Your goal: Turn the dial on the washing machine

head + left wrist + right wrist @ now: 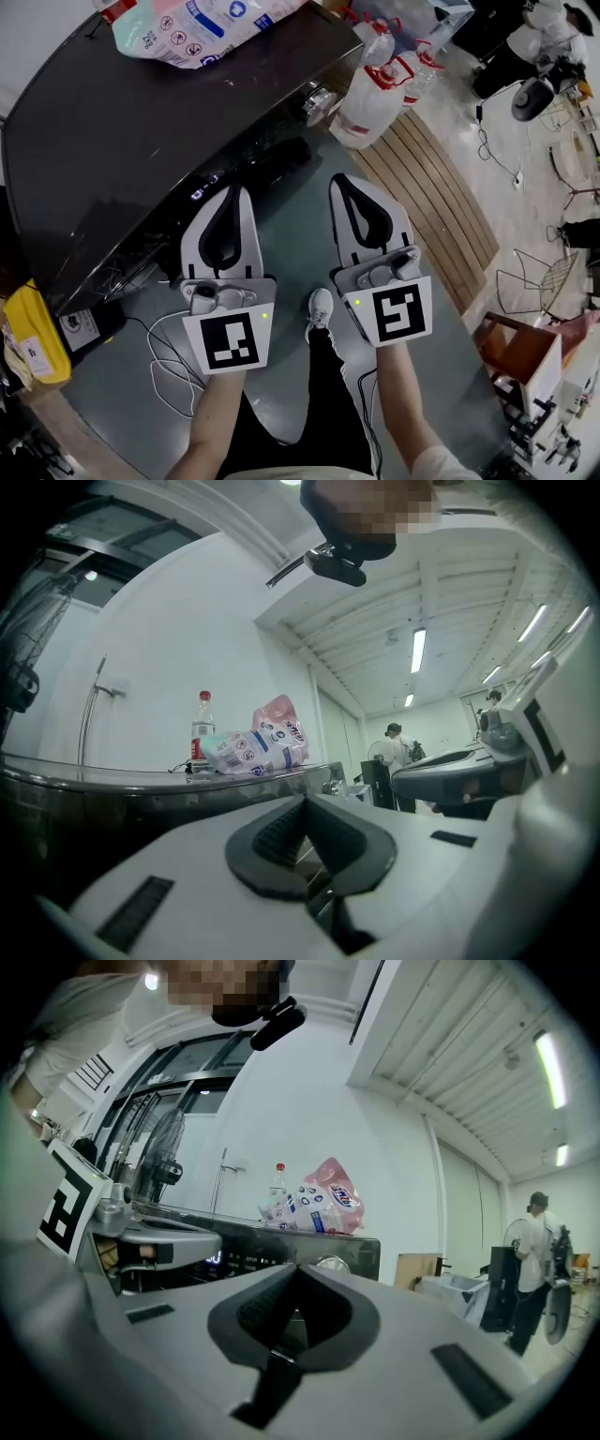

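Note:
The washing machine [141,122] is dark, seen from above in the head view. Its round silver dial [319,101] sits at the right end of the front panel. My left gripper [242,190] is shut and empty, close in front of the panel's lit display [202,190]. My right gripper [339,180] is also shut and empty, below the dial and well apart from it. In the right gripper view the dial [330,1263] shows just beyond the closed fingertips [298,1269]. The left gripper view has its closed tips [302,803] pointing along the machine's front edge.
A printed detergent bag [202,23] and a bottle [202,726] lie on the machine's top. White plastic bags [375,89] stand right of the machine beside a wooden slat platform [441,187]. White cables [164,366] trail on the floor. A person [534,1260] stands far off.

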Action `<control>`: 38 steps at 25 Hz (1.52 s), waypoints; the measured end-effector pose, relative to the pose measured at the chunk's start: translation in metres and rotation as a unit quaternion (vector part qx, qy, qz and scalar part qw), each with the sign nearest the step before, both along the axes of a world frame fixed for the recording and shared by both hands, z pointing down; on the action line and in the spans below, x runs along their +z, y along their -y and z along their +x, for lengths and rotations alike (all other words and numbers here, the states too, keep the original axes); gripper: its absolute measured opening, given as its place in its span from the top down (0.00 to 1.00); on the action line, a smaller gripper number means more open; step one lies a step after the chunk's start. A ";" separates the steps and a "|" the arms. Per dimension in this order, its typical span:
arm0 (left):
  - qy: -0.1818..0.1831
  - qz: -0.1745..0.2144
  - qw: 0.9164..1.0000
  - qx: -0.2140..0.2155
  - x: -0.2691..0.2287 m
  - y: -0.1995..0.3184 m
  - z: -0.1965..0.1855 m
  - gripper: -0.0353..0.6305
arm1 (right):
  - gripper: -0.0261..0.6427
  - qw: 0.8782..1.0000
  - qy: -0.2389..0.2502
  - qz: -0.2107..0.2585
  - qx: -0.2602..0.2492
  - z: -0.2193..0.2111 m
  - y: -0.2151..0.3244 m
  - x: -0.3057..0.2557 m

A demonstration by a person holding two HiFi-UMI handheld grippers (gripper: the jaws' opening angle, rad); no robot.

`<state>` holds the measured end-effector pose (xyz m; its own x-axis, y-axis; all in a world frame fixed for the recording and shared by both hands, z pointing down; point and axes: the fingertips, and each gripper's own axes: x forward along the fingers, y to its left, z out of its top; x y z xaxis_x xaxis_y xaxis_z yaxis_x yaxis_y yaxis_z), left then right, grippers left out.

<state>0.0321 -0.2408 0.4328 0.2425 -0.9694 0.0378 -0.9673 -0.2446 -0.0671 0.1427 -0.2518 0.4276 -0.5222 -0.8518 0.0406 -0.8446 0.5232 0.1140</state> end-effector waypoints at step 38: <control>0.018 -0.052 0.998 0.020 0.053 -0.004 -0.005 0.95 | 0.59 0.981 -0.136 -0.014 -0.139 -0.010 0.104 0.029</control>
